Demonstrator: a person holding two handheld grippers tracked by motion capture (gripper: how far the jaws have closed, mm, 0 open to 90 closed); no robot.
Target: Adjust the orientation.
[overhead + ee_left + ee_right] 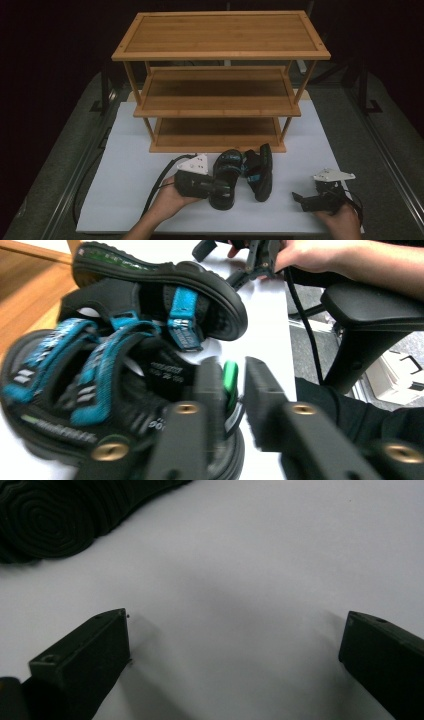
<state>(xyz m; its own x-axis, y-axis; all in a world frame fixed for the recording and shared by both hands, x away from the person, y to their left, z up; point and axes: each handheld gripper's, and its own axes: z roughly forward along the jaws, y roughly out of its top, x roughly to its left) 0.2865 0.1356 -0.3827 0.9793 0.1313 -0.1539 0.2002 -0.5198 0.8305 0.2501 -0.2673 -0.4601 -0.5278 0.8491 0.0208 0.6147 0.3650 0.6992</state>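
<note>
Two black sandals with blue straps lie on the white board (125, 175) in front of the wooden shelf rack. The nearer sandal (225, 180) (100, 380) sits upright; the other sandal (260, 172) (165, 290) is tipped on its side against it. My left gripper (217, 189) (239, 375) is at the upright sandal's heel, its jaws a little apart around the green heel tab (230, 380), with a gap showing beside the tab. My right gripper (299, 199) (235, 630) rests wide open on the bare board to the right; a ribbed sandal sole (50, 515) lies ahead of it.
A three-tier bamboo rack (220, 55) stands at the back of the board, its shelves bare. Grey table surface (380, 150) with metal rails borders the board. A black chair armrest (370, 305) sits beyond the table edge. Cables trail from both grippers.
</note>
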